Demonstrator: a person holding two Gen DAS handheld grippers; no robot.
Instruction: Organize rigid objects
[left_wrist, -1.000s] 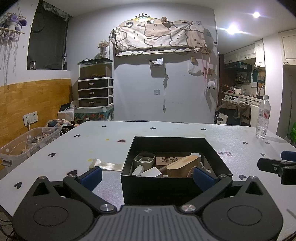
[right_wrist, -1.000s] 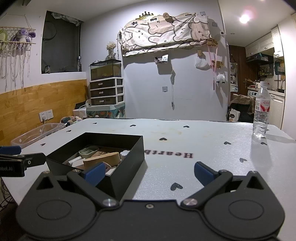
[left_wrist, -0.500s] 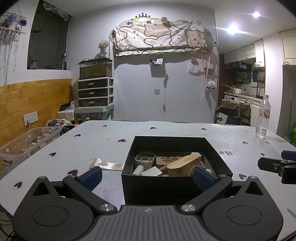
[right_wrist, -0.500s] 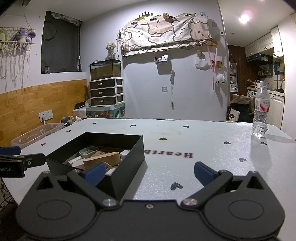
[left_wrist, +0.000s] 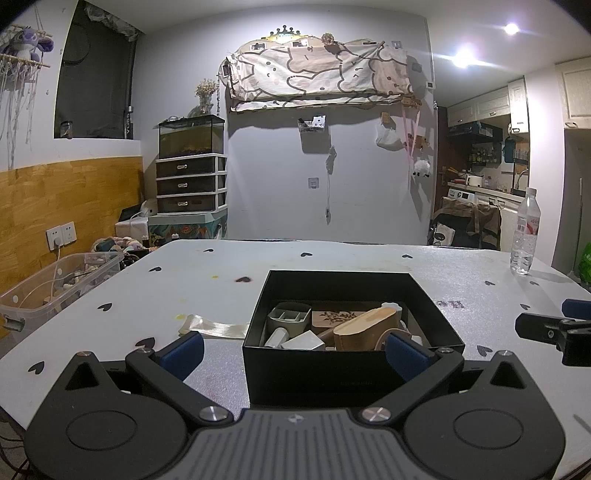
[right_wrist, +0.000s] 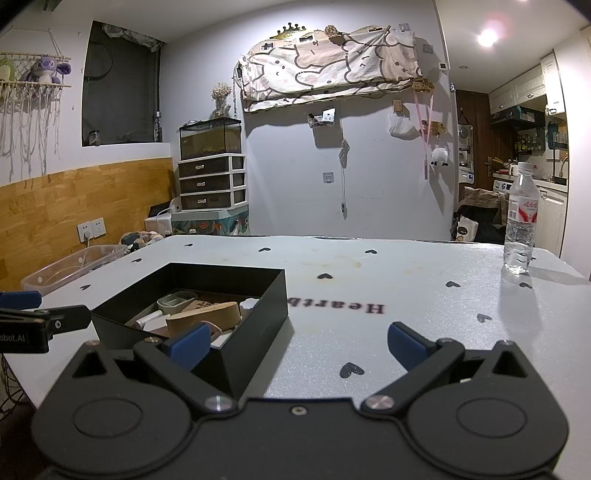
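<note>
Black box (left_wrist: 351, 369) sits on the white desk (left_wrist: 332, 266), holding a tan wooden piece (left_wrist: 364, 328), a grey organizer (left_wrist: 288, 317) and some small white bits. Left gripper (left_wrist: 293, 349) hovers right in front of the box, jaws wide, empty. Right gripper (right_wrist: 295, 343) is beside the box, jaws also wide. Water bottle (right_wrist: 520, 218) stands well apart from the box.

A dim room with pale walls, lit from the ceiling.

A patterned cloth (left_wrist: 317, 79) hung high on the back wall (left_wrist: 362, 192). To its left a fish tank (left_wrist: 191, 136) sat on a drawer unit (left_wrist: 191, 183), beside wood panelling (left_wrist: 66, 201) and a dark window (left_wrist: 94, 74). Ceiling lights (left_wrist: 466, 59) glared at the right above a kitchen nook (left_wrist: 487, 177).
</note>
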